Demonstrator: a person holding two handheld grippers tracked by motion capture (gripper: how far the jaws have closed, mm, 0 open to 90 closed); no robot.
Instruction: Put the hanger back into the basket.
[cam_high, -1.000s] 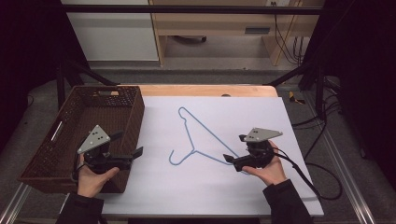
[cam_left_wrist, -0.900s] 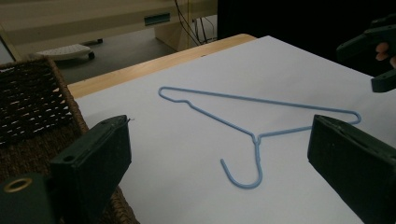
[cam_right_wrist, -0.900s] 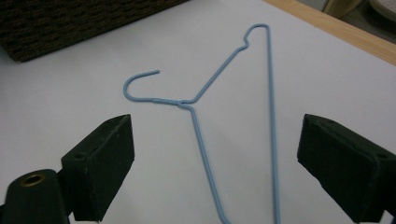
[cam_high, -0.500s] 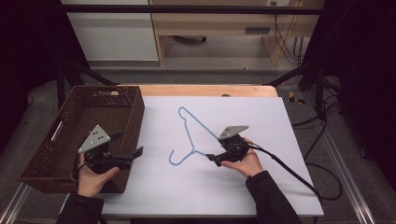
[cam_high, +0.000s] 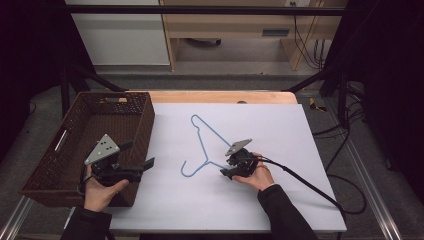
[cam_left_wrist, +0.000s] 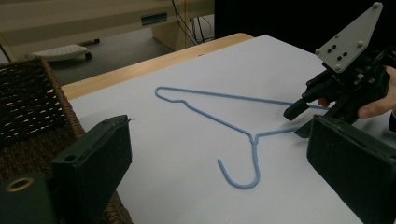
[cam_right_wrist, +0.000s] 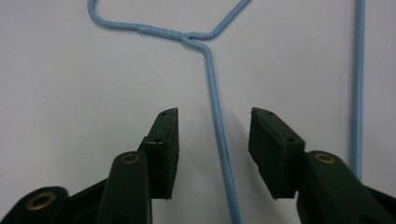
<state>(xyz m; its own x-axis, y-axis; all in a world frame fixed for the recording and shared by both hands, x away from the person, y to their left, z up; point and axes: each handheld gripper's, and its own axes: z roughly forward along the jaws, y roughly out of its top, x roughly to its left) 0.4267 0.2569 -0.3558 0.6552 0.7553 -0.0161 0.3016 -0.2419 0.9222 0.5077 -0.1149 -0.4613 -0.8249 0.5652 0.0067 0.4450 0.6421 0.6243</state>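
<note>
Right claw (cam_right_wrist: 212, 140) sits low on the white table (cam_high: 280, 210), jaws apart and just now narrowing, with one wire arm of the blue hanger (cam_high: 202, 142) running between the pads but untouched by either. That straddle looks meant to pinch the thin wire off the flat surface. The hanger lies mid-table, hook toward the near edge. Left claw (cam_high: 142, 165) waits open at the table's left edge, beside the basket (cam_high: 60, 150), holding nothing.

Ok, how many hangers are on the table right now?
1. A blue wire hanger lies flat on the white table top, right of the wicker basket; the right gripper straddles one arm, jaws closing, not yet pressing. The basket's near corner is hidden.
</note>
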